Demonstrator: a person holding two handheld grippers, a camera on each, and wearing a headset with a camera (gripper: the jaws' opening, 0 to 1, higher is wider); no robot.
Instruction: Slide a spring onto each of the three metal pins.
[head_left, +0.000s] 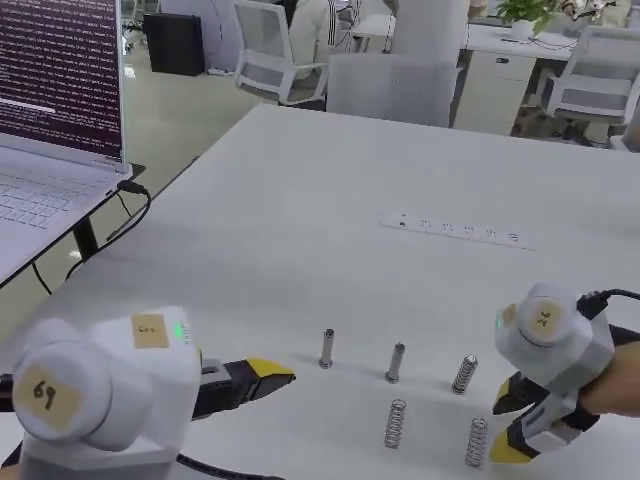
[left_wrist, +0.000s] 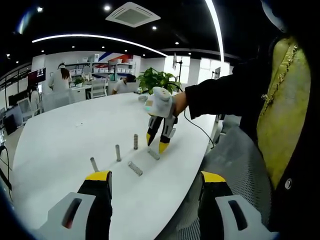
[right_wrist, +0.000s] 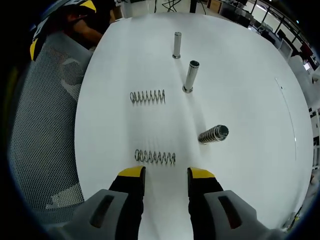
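One sticker (head_left: 45, 392) on the left claw (left_wrist: 155, 176) reads 69 (handwritten).

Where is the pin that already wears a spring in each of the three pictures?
Head view: the sprung pin is rightmost of the three, lower right, beside the right gripper.
Left gripper view: near centre, the farthest pin in the row.
Right gripper view: right of centre, the nearest pin.
Shared landmark: the loose spring lying at the right gripper's tips.
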